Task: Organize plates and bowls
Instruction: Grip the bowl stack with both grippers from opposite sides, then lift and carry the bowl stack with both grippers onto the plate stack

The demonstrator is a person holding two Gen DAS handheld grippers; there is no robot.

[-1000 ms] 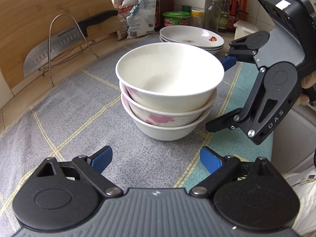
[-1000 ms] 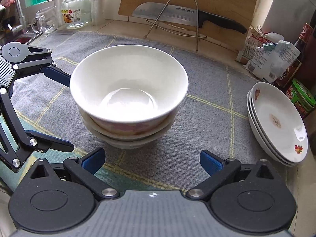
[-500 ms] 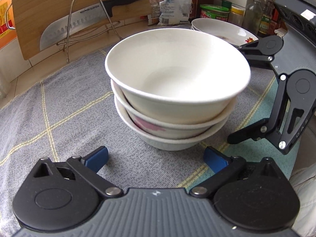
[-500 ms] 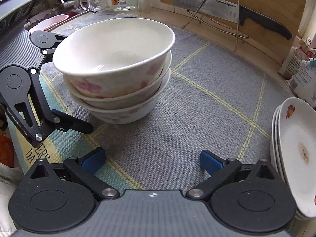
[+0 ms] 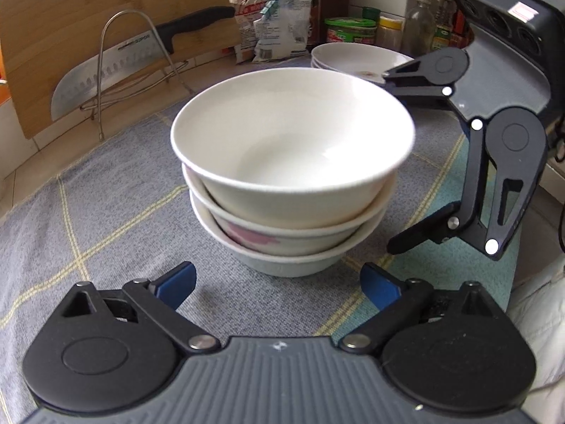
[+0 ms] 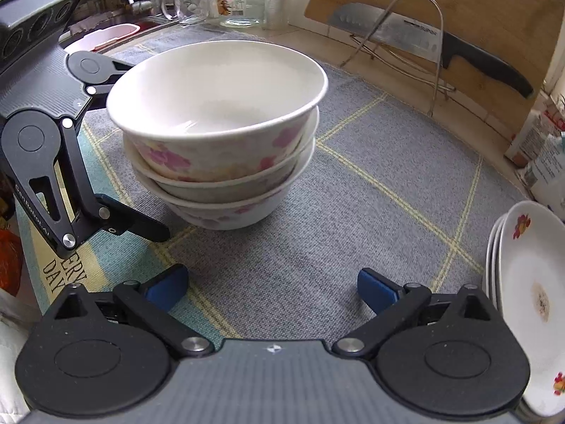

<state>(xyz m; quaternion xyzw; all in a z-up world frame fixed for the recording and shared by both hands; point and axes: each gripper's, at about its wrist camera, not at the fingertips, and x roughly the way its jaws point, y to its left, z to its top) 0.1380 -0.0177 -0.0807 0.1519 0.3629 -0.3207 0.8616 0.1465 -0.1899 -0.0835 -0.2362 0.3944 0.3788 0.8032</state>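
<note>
While three bowls [image 5: 293,176] sit nested in one stack near the middle of the mat [image 5: 106,219], both tools stand off from it with nothing between their fingers. Seen from the left wrist, the left gripper [image 5: 279,282] has its blue pads spread wide, though its jaws have just been closing a little; the stack's base lies just beyond the pads, and bare mat shows between them. Over on the stack's right side, the right gripper [image 5: 388,162] is spread too, one finger level with the top rim and the other down by the base; whether either touches the stack I cannot tell. From the right wrist, the right gripper's pads frame bare mat, with the stack up and to the left. A wide strip of free mat runs from the stack to the plates [image 6: 529,300], which are piled at the mat's right edge, well apart from the bowls. Along the mat's near edge runs a teal border with printed letters. Behind the mat a counter carries a cutting board [image 6: 459,7] leaning upright, a wire rack [image 6: 416,35] with a knife [image 6: 423,42] across it, packets [image 5: 275,17], bottles and jars [image 5: 388,31]. Further left, in the right wrist view, stand a glass mug [image 6: 187,3] and a jar, with a sink's tap beyond.
</note>
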